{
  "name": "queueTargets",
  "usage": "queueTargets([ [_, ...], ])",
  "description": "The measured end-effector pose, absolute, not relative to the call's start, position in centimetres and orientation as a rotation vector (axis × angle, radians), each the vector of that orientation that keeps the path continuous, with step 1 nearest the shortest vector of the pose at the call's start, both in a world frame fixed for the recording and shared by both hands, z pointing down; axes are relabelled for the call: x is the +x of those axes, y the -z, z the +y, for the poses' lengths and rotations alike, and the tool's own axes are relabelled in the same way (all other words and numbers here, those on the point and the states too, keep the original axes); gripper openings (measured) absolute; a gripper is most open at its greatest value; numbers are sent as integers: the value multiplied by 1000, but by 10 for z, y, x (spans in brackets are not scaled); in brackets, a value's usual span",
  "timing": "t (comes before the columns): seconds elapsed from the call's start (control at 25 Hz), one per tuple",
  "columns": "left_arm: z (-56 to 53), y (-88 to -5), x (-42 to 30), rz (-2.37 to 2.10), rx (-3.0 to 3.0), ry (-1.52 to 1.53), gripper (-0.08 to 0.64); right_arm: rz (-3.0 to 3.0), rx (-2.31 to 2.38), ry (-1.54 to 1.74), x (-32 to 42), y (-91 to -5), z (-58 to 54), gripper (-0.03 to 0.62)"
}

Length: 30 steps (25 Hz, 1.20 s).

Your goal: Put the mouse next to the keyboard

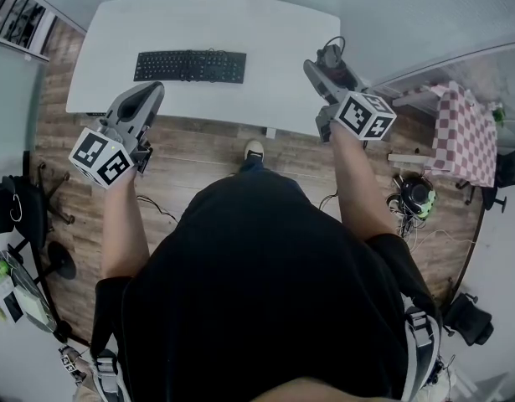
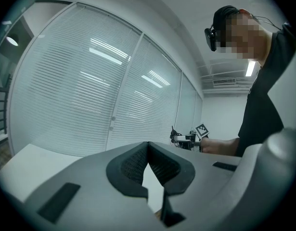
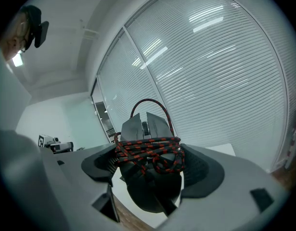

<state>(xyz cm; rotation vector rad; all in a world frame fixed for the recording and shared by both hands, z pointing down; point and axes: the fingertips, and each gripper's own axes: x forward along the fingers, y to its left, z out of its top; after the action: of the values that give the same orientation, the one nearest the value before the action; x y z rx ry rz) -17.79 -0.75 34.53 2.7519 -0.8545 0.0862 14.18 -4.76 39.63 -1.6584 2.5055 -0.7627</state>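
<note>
Over the near right corner of the tabletop (image 1: pixel 265 32), the right gripper (image 1: pixel 322 72) has its jaws clamped on the mouse (image 3: pixel 143 126), which has its red-and-black braided cable (image 3: pixel 150 155) wound around the body. So the pick-up part looks done, but the mouse is in the air and well apart from the keyboard (image 1: pixel 190 66). That sits left of centre, parallel to the near edge. What's left, I'd say, is carrying the mouse left and setting it down beside the keyboard's right end.

The left gripper (image 1: pixel 144 99) hangs off the near left edge, jaws together with nothing between them.

Room looks fine: the stretch between the keyboard and the right edge is bare white surface. The main thing to watch is the near edge, since both grippers sit right around it, so the mouse needs to go further in before letting go.
</note>
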Motion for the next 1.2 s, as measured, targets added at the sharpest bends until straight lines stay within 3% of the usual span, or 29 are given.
queueTargets([
  [1.2, -65, -351, -140, -857, 2734, -100, 20, 2513, -1640, 825, 169, -414, -107, 417],
])
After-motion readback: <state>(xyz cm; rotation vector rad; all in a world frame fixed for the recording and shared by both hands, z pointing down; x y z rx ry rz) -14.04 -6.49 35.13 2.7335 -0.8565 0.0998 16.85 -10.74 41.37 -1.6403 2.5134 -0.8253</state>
